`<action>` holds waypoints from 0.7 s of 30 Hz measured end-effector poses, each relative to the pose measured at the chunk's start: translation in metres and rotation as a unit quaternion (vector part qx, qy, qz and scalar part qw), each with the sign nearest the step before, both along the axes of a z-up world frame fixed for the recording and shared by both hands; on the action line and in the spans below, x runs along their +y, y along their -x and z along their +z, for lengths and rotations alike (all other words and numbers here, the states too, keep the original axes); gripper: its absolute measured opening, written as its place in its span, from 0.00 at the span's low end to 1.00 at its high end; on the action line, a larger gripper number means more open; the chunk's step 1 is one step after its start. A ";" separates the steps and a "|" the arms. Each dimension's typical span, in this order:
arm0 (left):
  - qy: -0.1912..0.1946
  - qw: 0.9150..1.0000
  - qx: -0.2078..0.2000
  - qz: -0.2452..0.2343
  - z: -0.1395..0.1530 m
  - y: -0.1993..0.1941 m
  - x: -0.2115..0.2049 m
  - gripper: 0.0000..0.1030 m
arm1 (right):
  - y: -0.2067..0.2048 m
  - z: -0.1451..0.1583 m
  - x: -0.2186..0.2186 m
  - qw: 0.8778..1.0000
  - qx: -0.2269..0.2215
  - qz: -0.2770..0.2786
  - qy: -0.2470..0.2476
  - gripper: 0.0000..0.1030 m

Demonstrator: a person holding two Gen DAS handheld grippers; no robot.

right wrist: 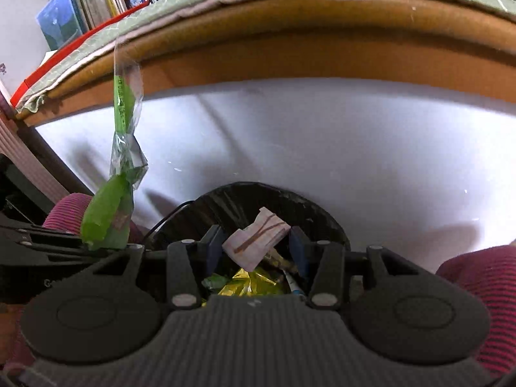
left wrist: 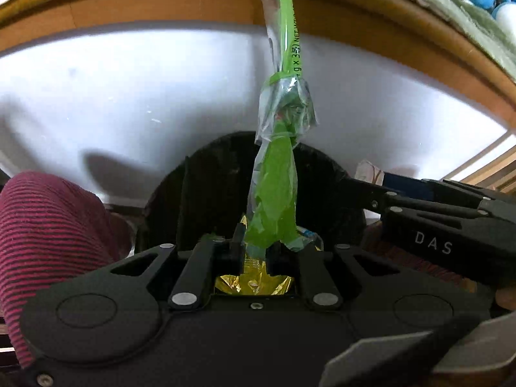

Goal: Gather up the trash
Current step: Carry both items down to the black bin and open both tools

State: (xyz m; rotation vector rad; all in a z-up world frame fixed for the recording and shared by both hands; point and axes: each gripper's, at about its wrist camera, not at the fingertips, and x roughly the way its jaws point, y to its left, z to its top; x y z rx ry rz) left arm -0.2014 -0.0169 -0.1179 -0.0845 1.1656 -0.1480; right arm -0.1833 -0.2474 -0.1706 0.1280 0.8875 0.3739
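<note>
Both grippers over the black trash bin, each holding one piece of trash.

Left gripper (left wrist: 262, 245) is clenched on the bottom end of a long green-and-clear plastic wrapper (left wrist: 279, 174); the wrapper stands up from the jaws toward 12 o'clock, twisted at mid-length, printed strip on top. The trash bin (left wrist: 206, 174) sits right behind it, with gold foil (left wrist: 254, 282) visible between the fingers. Right gripper (right wrist: 256, 246), jaws partly closed, is grasping a folded pale paper scrap with brown lines (right wrist: 256, 242), pads on both sides, directly above the bin opening (right wrist: 309, 209). Inside the bin: gold foil (right wrist: 246, 285) and a green scrap (right wrist: 214, 280). In the right wrist view the green wrapper (right wrist: 113, 213) shows at 9 o'clock. Striped maroon fabric (left wrist: 48, 225) of the person flanks the bin at 8 o'clock in the left view and 4 o'clock in the right. White floor behind, wooden table edge (right wrist: 290, 45) at 12 o'clock.
</note>
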 end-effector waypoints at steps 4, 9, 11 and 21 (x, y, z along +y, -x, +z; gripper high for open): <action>-0.002 1.000 0.012 -0.006 -0.007 -0.001 -0.003 0.11 | -0.005 -0.005 0.001 1.000 0.008 -0.004 -0.001 0.49; 0.005 0.999 0.043 -0.003 -0.018 -0.002 -0.001 0.11 | -0.007 -0.013 -0.002 1.000 0.021 -0.008 -0.004 0.49; 0.001 0.999 0.047 -0.003 -0.020 -0.002 -0.001 0.11 | -0.009 -0.015 -0.002 1.000 0.024 -0.008 -0.004 0.49; -0.006 0.999 0.053 0.005 -0.023 -0.005 -0.001 0.12 | -0.014 -0.019 -0.001 0.999 0.031 -0.013 -0.005 0.49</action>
